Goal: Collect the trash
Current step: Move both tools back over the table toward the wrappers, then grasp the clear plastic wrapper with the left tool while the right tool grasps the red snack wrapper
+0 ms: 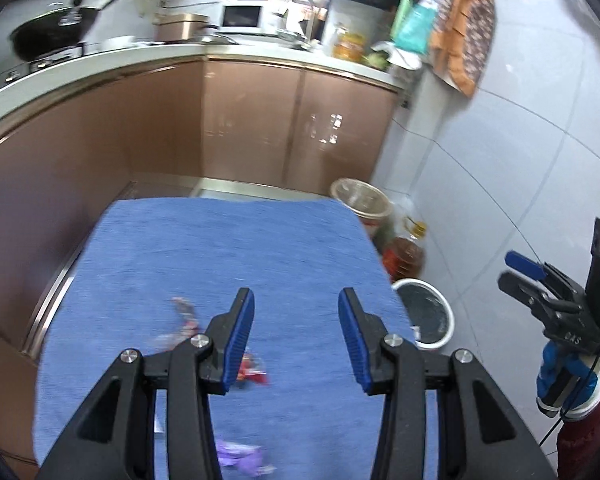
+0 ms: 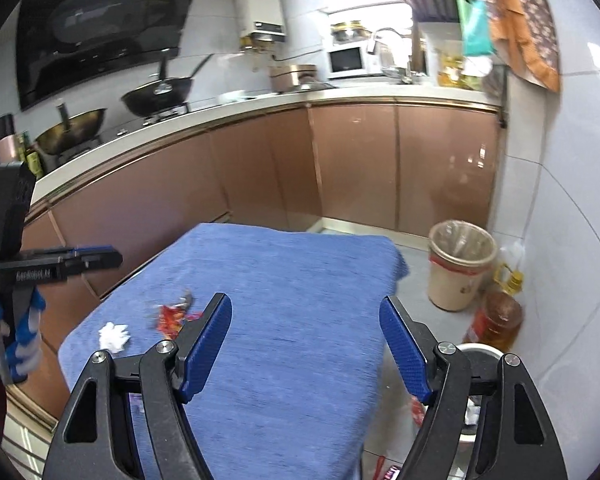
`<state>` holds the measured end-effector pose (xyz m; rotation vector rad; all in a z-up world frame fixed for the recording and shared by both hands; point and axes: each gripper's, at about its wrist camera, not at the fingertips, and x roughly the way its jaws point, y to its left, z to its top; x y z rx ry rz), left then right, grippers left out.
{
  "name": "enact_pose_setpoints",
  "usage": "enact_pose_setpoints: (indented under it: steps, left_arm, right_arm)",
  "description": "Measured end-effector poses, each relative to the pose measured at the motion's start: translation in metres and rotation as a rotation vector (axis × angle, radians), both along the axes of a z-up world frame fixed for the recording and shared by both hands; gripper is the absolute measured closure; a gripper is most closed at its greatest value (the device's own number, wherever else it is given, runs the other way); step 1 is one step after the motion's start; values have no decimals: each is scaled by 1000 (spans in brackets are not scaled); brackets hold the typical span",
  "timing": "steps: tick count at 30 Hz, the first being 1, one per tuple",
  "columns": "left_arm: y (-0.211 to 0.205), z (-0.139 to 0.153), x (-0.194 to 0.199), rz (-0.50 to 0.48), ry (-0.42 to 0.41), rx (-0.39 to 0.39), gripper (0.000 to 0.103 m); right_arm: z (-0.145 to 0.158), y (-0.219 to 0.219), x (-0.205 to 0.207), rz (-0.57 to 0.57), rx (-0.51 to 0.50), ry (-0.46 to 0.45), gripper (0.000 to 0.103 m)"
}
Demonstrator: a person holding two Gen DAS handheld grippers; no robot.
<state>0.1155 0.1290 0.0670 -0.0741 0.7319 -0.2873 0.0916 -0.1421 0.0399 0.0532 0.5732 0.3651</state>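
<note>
While several scraps lie loose on the blue cloth (image 2: pixel 284 320) that covers the small table in the middle of the kitchen, the collecting looks only partly done, as far as these views let me judge. Just off the cloth's right edge, low on the floor, stands a white bin (image 1: pixel 424 312) with a dark liner, and the right wrist view shows bits of paper and a red scrap already inside it, so some trash seems to have gone in. A taller beige bin (image 2: pixel 460 264) with a clear liner stands farther back against the right wall, beside a bottle of oil (image 2: pixel 496 316); whether it plays a part I cannot tell. What is left on the cloth, going by size: a red wrapper (image 2: pixel 172 318), crinkled and glossy, on the left side, with a twisted silvery end pointing away; a purple wrapper (image 1: pixel 242 458), crumpled, at the near edge and seen only by the left wrist camera; and a small white paper wad (image 2: pixel 114 334), bunched into points, near the cloth's left edge. Both tools hover above the cloth and carry nothing: the left gripper (image 1: pixel 296 336) has its blue pads moderately apart with bare cloth between them, and the right gripper (image 2: pixel 306 346) stands spread wider, equally empty. Each remaining piece looks light and easily pinched.
</note>
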Motion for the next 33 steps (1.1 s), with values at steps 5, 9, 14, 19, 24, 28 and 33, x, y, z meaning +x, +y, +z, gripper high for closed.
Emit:
enact_pose_setpoints:
  steps: [5,9,14,19,24,28,33]
  left_arm:
    - [48,-13,11,61,32,23,61]
    - [68,-44,36,82,119,32,61]
    - [73,-95,69,64,249,75,61]
    - [70,-140,94,19,326,134,61]
    - [65,-170,114,-30,369,190,61]
    - [71,-189,123,-45,399,190,62]
    - [80,-201,128,-53,422,166,71]
  right_arm:
    - [-11,42,9,97,0,32,31]
    - [-29,75,18,171,-15,72,33]
    - [-58,119,34,268,-42,133,35]
    - [-84,153,46,339,-63,185,36]
    - [-106,181,58,394,-81,221,36]
    - [-119,203,67,432,-99,240,37]
    - [-133,222,79,456,-114,257,42]
